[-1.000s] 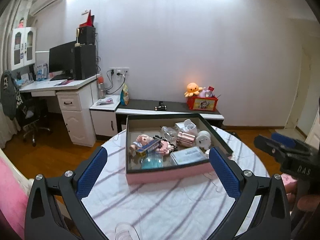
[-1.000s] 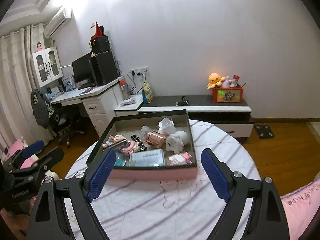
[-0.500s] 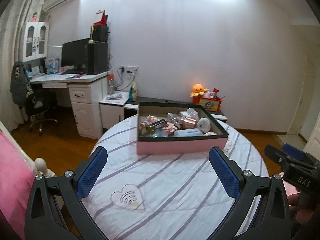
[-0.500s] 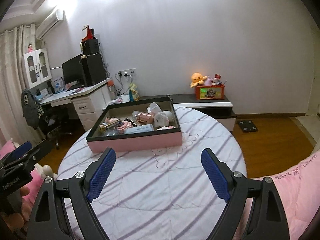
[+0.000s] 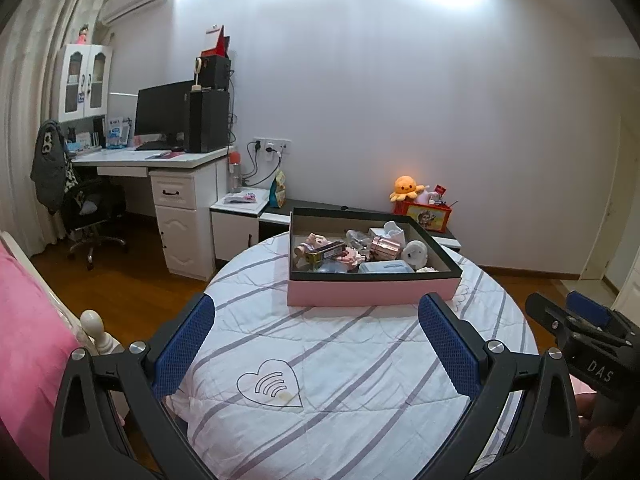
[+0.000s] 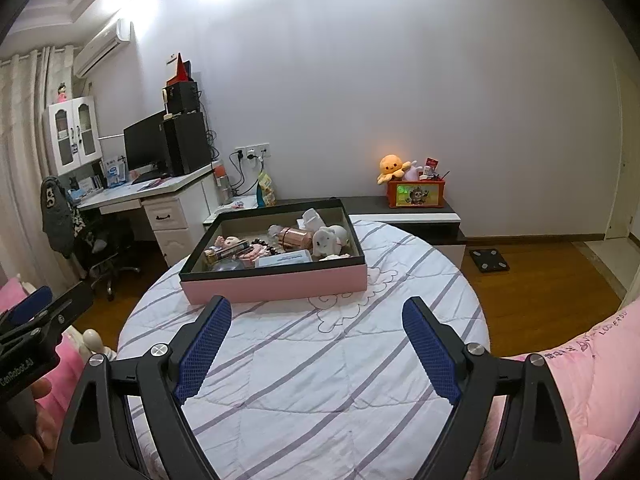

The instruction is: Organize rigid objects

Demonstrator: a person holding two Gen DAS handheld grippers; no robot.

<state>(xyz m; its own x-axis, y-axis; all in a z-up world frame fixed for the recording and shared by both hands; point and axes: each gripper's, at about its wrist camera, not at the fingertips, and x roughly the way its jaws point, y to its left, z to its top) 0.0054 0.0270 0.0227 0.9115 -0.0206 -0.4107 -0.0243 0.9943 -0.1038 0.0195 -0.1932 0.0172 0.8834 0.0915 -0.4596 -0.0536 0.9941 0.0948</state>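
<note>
My blue finger pads (image 5: pixel 450 350) look rough, mesh-textured rubber on matt black plastic. Centre frame, the striped white quilted cloth (image 5: pixel 340 360) lies soft under a matt pink cardboard box (image 6: pixel 276 280); lower left, glossy brown wood floor (image 5: pixel 132 300).

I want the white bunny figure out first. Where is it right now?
In both wrist views the white bunny figure sits inside the pink box, toward its right end, beside the rose-gold cylinder.

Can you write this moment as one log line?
left gripper: open, empty | right gripper: open, empty | box: full, on table
</note>
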